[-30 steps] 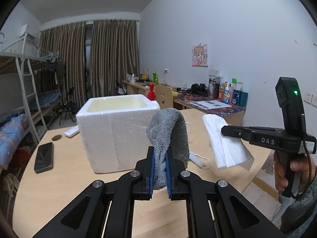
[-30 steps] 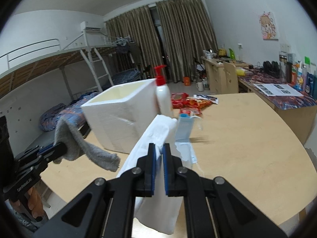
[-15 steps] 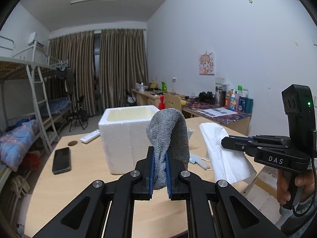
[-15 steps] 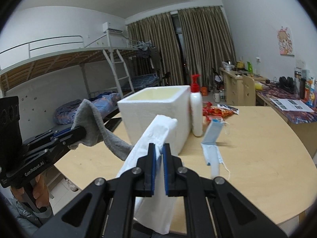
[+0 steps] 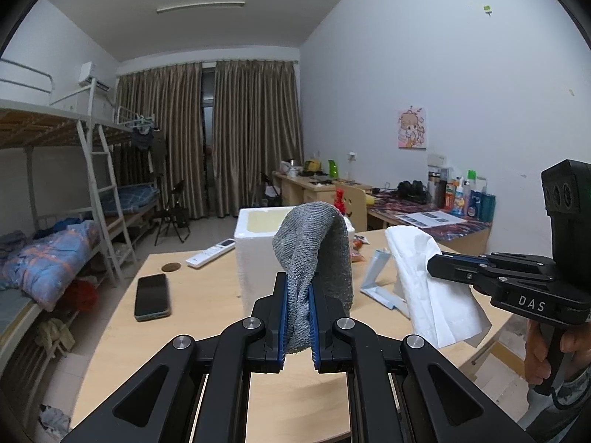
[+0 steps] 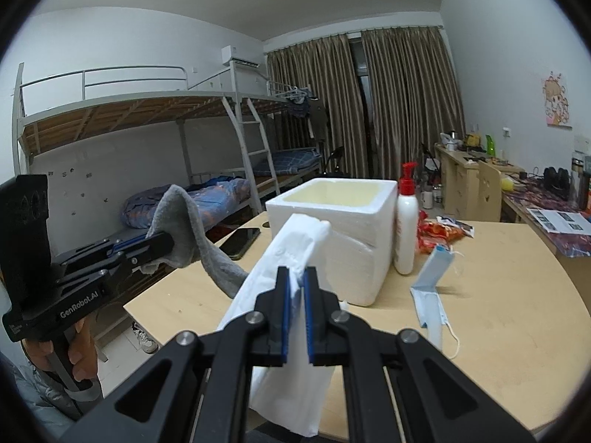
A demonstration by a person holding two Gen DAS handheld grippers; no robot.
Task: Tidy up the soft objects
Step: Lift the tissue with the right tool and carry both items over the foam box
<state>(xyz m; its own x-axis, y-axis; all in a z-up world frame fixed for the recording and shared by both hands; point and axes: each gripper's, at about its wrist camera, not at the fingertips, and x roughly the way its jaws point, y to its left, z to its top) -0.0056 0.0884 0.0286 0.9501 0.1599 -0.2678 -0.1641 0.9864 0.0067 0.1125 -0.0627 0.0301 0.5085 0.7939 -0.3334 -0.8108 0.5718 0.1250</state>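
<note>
Dorm table (image 6: 517,313), foam box (image 6: 332,243) centre; before it, left tool (image 5: 297,326) clamped on grey sock (image 5: 314,254), right tool (image 6: 295,323) on white cloth (image 6: 291,254).

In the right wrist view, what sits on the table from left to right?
Phone → foam box → white pump bottle → red snack packets → blue face mask.

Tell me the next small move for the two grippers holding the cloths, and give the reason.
Probably carry the left gripper forward until the grey sock hangs over the open foam box. Its jaws are shut on the sock, which hangs in the air short of the box. The right gripper, shut on the white cloth, can follow.
</note>
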